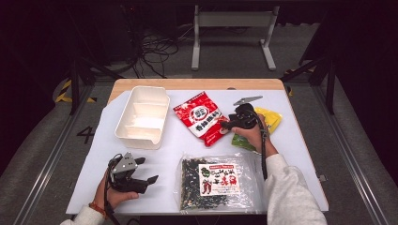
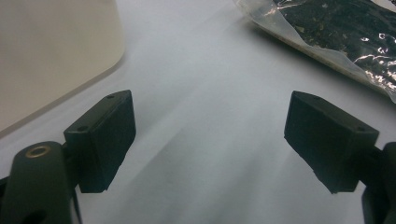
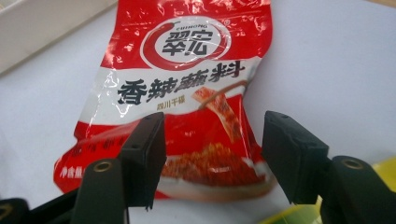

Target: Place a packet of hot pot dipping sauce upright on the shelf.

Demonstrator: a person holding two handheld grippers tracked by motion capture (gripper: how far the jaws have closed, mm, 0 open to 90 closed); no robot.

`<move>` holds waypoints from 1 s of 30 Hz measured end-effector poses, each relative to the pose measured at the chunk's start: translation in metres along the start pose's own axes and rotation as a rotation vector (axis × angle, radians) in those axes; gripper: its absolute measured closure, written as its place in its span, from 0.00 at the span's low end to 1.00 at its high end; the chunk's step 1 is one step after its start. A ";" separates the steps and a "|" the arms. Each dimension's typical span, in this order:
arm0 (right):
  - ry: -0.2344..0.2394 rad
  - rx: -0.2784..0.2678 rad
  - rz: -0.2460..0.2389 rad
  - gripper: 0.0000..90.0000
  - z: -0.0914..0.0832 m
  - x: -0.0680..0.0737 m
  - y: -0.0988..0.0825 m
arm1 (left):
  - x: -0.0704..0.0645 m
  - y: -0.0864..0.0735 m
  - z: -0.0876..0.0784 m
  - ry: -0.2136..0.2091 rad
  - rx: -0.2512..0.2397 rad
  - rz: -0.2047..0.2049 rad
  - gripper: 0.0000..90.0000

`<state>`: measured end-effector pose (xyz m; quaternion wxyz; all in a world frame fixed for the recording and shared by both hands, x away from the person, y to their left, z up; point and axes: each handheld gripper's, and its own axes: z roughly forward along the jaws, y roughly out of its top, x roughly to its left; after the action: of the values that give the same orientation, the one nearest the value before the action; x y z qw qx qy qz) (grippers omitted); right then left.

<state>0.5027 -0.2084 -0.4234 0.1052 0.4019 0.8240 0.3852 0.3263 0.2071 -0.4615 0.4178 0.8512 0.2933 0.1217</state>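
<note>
Right gripper view shows us the right gripper (image 3: pixel 210 154) with its jaws apart on either side of the lower end of the red packet (image 3: pixel 182 88), which lies flat on the white table cover (image 3: pixel 327 70) just ahead of it; we cannot tell whether the pads touch it. High view gives us the left gripper (image 1: pixel 145 171) with its jaws wide and nothing between them, the white tray (image 1: pixel 141 117) beyond it and the clear bag (image 1: pixel 216 180) just to its right.
</note>
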 end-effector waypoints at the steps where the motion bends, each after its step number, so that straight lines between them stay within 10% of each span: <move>1: -0.001 0.008 0.001 0.43 0.003 0.000 0.001 | 0.000 0.000 0.000 -0.004 0.000 0.002 0.19; 9: 0.029 0.066 0.021 0.32 0.026 -0.002 0.004 | 0.000 -0.002 0.001 0.001 0.015 -0.002 0.18; 14: 0.090 0.141 0.031 0.58 0.029 -0.004 0.014 | 0.001 -0.001 0.000 0.004 0.012 -0.003 0.18; 18: 0.137 0.132 0.037 0.82 0.018 -0.013 0.011 | 0.002 0.002 -0.001 0.042 0.040 0.018 0.20; 30: 0.117 0.003 -0.044 0.87 -0.015 0.008 -0.016 | -0.003 0.014 -0.008 -0.005 0.008 0.037 0.21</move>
<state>0.4806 -0.2168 -0.4238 0.0646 0.3607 0.8379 0.4046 0.3257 0.2039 -0.4458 0.4127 0.8585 0.2770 0.1258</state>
